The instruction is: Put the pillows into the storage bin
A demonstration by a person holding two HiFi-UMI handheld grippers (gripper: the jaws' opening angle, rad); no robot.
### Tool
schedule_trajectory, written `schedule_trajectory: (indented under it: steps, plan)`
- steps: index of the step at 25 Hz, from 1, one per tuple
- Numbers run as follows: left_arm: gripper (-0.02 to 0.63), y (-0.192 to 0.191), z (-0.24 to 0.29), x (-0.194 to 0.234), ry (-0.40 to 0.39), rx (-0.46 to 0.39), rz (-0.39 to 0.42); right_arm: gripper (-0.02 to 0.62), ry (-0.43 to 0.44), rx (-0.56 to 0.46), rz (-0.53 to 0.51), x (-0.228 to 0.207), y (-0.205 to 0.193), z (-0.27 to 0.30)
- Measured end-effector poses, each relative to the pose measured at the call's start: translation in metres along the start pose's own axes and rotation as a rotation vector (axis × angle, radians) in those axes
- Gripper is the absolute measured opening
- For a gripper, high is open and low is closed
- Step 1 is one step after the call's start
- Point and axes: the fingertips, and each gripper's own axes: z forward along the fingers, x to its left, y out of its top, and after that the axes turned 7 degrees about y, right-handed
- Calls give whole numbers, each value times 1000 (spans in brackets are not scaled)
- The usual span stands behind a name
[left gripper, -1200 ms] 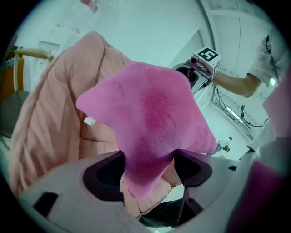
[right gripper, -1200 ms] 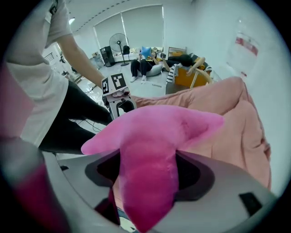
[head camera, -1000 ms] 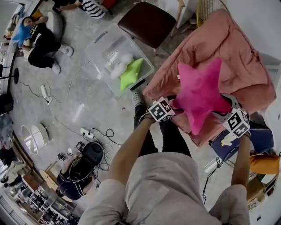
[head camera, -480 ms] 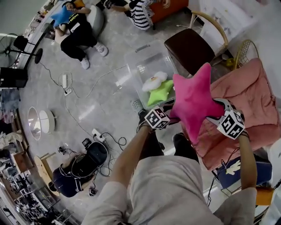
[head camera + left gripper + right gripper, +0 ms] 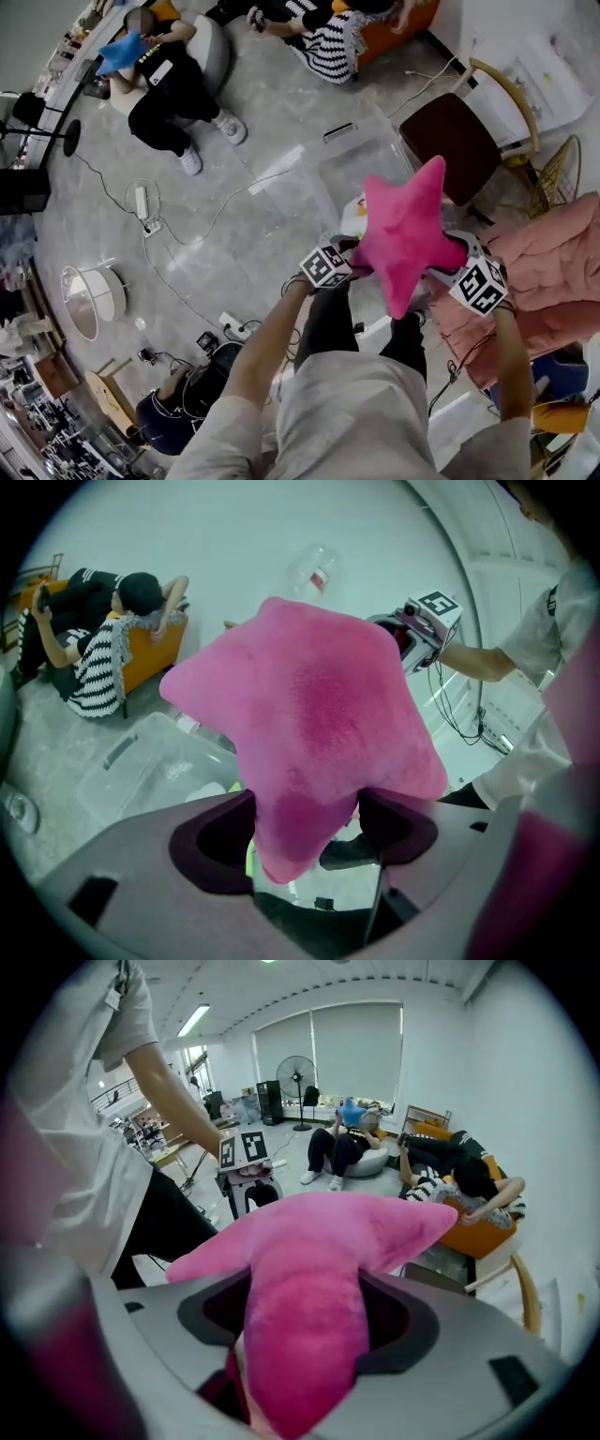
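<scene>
Hot-pink star pillow (image 5: 405,230). Clear, colourless storage bin (image 5: 319,178). Pale grey marbled floor (image 5: 234,244). Dark brown chair seat (image 5: 457,145). Salmon-pink quilt (image 5: 553,253). Black-and-white striped clothing (image 5: 333,33).

The star pillow (image 5: 405,230) is showing fuzzy, matt pink plush. The storage bin (image 5: 370,155), upper centre, is looking like clear glossy plastic. The floor (image 5: 244,234) is gleaming like smooth grey stone.
</scene>
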Motion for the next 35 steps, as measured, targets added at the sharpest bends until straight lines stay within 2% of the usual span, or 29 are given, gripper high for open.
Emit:
schedule_trajectory:
  steps: [4,8,15,21,28,31,35]
  plan:
    - [342,-14,-33,60,-48,44,18,319,17,-7,74,-20,44,44]
    - [342,-11,-42,99,-89,10,19,318,10,-5,137,-43,62,65]
    - [342,-18,-56,131,-136,-43,-49,316,61,-10,272,-57,77,87]
    - [333,-8,-63,185,-43,-136,-258,307,29,71,346,-88,61,118]
    - [333,6,-91,235,71,-200,-314,301,1,134,525,-119,13,190]
    - [333,10,-109,259,133,-256,-352,301,-28,131,583,-138,5,223]
    - [333,3,-124,273,173,-294,-378,301,-72,126,640,-164,-2,255]
